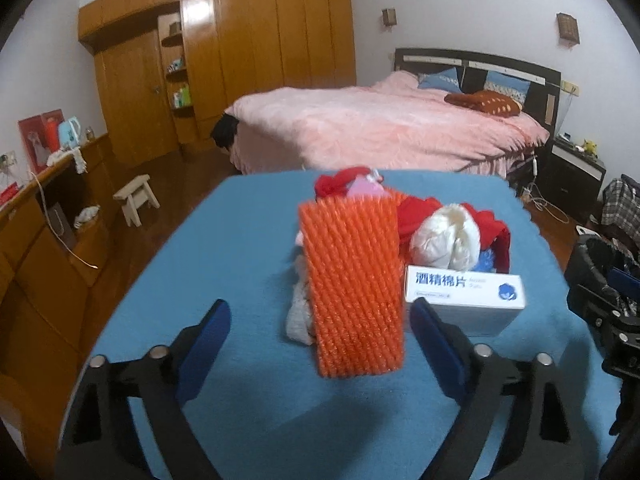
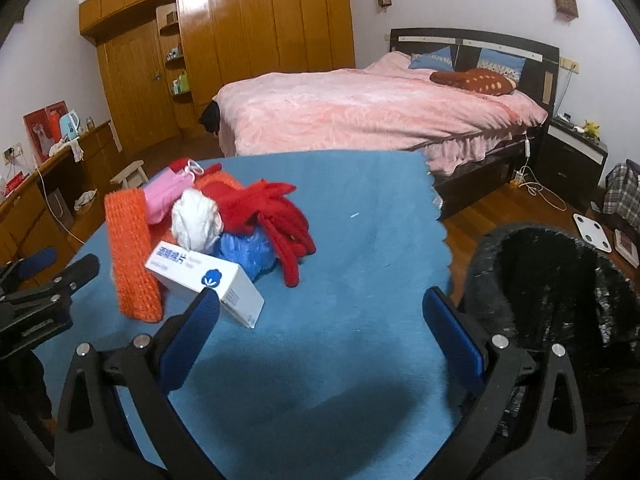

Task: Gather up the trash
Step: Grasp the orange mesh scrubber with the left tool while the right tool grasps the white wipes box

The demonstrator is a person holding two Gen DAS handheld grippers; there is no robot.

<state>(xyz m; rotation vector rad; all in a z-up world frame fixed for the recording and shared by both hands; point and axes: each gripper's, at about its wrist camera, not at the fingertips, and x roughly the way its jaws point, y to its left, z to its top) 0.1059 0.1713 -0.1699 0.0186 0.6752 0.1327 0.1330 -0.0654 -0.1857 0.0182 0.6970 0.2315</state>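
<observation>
Approaching the pile: left gripper [image 1: 320,320] gapes empty before the orange net [image 1: 352,280]. Right gripper [image 2: 320,312] (also spread, empty) sits right of it. Next: clamp the net, then reach the bin [image 2: 540,280].

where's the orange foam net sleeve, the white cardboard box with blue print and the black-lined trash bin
orange foam net sleeve [image 1: 354,284], left wrist view, middle of its ribbed face
white cardboard box with blue print [image 2: 204,280], right wrist view, its top face
black-lined trash bin [image 2: 560,276], right wrist view, liner inside the opening
</observation>
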